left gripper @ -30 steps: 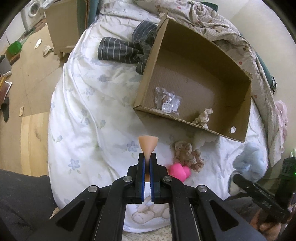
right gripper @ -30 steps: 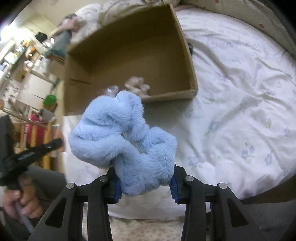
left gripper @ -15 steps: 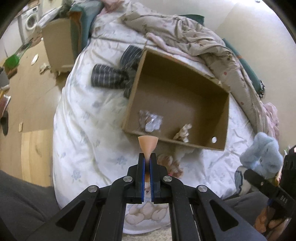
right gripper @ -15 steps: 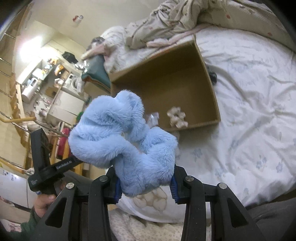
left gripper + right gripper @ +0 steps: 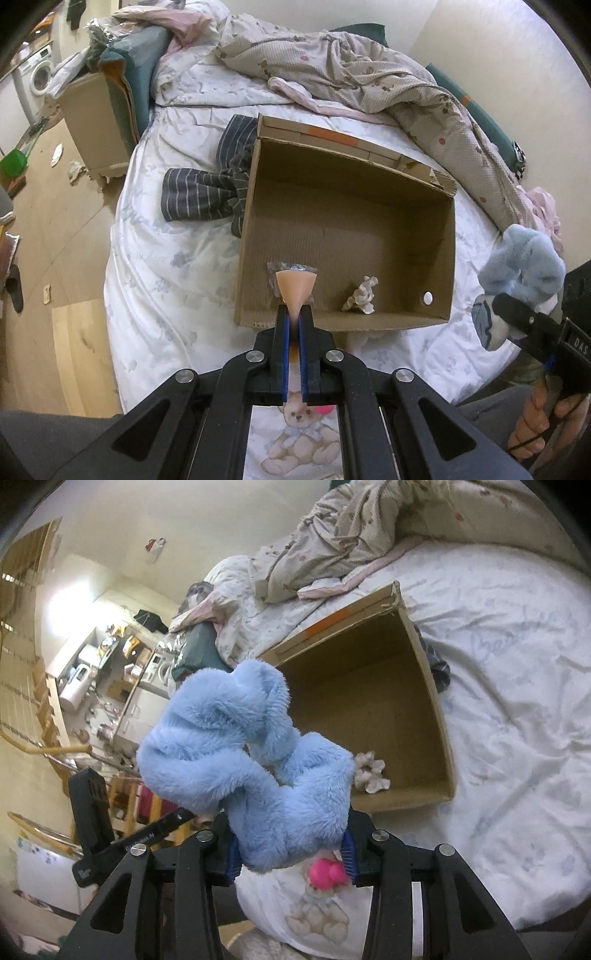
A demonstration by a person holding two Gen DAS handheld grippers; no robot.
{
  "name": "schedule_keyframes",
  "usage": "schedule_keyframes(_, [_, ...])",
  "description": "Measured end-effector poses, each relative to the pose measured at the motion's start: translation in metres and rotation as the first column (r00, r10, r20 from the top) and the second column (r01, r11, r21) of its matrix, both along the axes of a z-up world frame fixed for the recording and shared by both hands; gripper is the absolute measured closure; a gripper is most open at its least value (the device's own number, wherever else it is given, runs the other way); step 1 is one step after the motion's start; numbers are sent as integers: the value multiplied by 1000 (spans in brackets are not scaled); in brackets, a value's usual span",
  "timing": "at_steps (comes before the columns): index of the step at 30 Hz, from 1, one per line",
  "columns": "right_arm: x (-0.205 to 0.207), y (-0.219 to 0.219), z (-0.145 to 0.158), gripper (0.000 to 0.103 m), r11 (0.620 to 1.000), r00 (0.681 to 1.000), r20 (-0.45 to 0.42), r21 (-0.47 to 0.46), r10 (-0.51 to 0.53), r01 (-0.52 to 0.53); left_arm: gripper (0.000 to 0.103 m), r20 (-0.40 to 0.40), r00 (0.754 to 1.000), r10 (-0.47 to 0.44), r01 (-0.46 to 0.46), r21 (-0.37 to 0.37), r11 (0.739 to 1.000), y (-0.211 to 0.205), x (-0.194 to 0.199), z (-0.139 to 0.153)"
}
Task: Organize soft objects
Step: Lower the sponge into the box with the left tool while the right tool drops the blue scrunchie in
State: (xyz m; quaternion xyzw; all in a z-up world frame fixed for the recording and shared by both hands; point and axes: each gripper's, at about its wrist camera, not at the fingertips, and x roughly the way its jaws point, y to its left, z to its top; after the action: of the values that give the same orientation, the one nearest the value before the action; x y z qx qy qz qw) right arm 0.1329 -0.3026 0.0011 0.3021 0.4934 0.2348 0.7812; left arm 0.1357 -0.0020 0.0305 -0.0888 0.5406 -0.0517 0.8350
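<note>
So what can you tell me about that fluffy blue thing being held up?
The blue plush is a soft, long-piled fabric piece in pale blue, twisted into fat loops and folds. What it is exactly cannot be told. The right gripper is shut on its lower end, its blue-padded fingers pressing both sides, so it hangs in the air, touching nothing else. It sits in front of the open cardboard box on the bed, not yet inside. The left view shows it at the far right.

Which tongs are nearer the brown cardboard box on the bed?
Left. The left tongs, shut on a peach cone-shaped piece, sit at the near wall of the cardboard box. The right tongs, holding a fluffy blue toy, hang off its right side.
</note>
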Motion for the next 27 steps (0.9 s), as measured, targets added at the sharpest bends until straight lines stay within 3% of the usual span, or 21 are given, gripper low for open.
schedule_keyframes(6, [22,2,-20,58,1000,999,-43,-11,-9,9,98,-26,1000,1,-2,-23,1000,-1,22,-17])
schedule_keyframes(18, [40,11,-62,57,987,996,-82,-158,-38,25,98,-8,1000,-3,3,-18,1000,-6,51,-62])
schedule_keyframes(27, [52,14,-75,56,980,993,-110,-197,-47,25,98,-9,999,-36,36,13,999,-17,55,-68])
